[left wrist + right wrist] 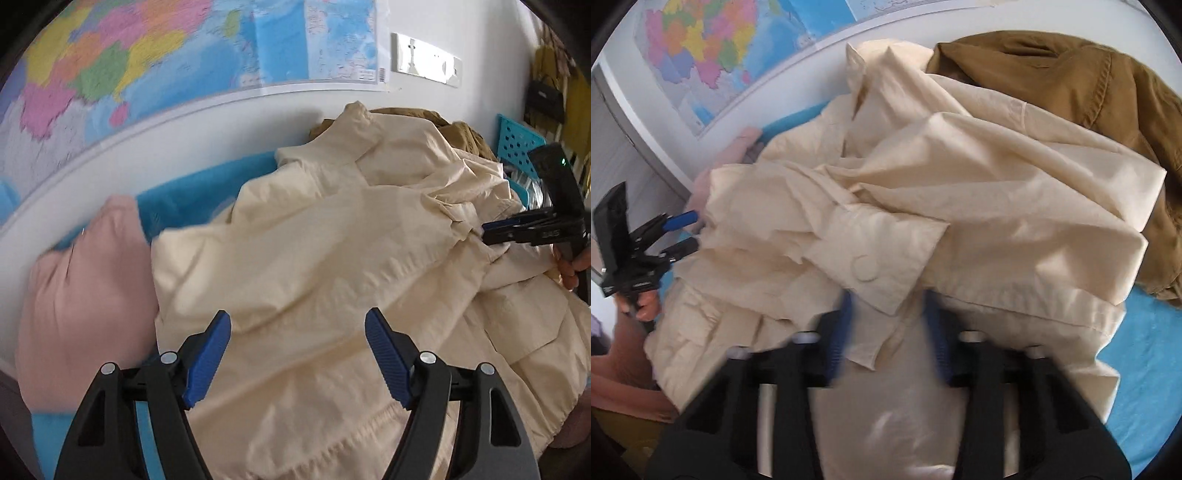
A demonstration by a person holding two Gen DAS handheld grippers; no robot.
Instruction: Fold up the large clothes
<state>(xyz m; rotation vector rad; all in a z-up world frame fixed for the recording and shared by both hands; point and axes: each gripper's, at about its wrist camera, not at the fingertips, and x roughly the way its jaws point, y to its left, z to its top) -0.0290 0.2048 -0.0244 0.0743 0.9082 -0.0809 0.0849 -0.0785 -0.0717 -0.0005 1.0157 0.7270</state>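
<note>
Item, cream jacket (332, 236): heaped mid blue bed sheet (1145, 369) against the brown garment (1071, 85), your right gripper (484, 232) pinched shut at its cuff, presumably for spreading, your left gripper (297, 354) gaping empty above.

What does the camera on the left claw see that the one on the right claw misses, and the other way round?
Only the left view shows the pink garment spread wide, a turquoise perforated basket, a white wall plate and the right claw shut on the cream jacket. Only the right view shows the brown garment spread out, a round button on a cream flap, and the open left claw from the side. Both show the jacket, the blue cover and the wall map.
</note>
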